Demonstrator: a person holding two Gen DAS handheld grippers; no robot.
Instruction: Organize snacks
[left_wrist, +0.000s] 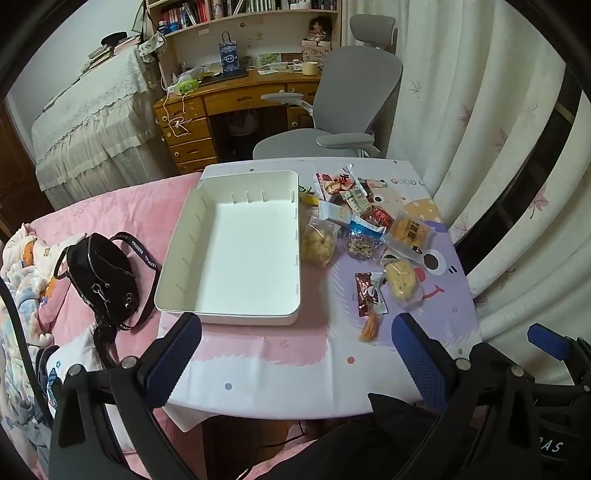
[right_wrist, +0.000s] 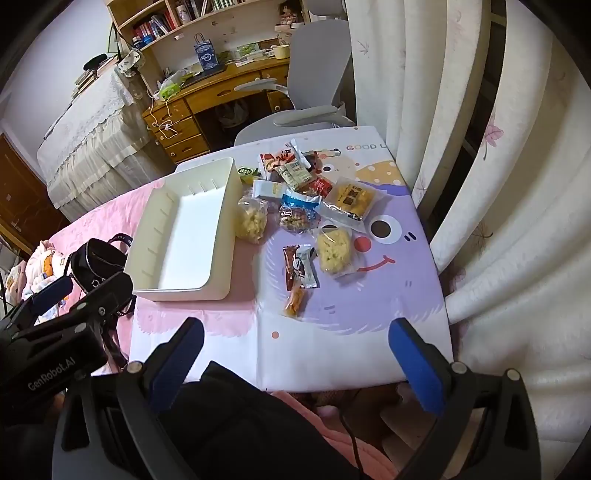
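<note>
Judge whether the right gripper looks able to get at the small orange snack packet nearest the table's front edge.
Probably yes: the right gripper, jaws open, faces the small orange snack packet with only bare tablecloth between them.

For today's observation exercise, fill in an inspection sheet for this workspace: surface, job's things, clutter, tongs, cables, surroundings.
Surface: table under a cartoon-print cloth.
Job's things: white bin, nothing in it; snack packets loose to its right, none inside.
Clutter: black bag on the pink bedding left of the table.
Tongs: left tongs and right tongs both open, holding nothing, over the table's near edge.
Cables: white cable hanging down the desk drawers.
Surroundings: wooden desk, grey chair, curtain.
</note>
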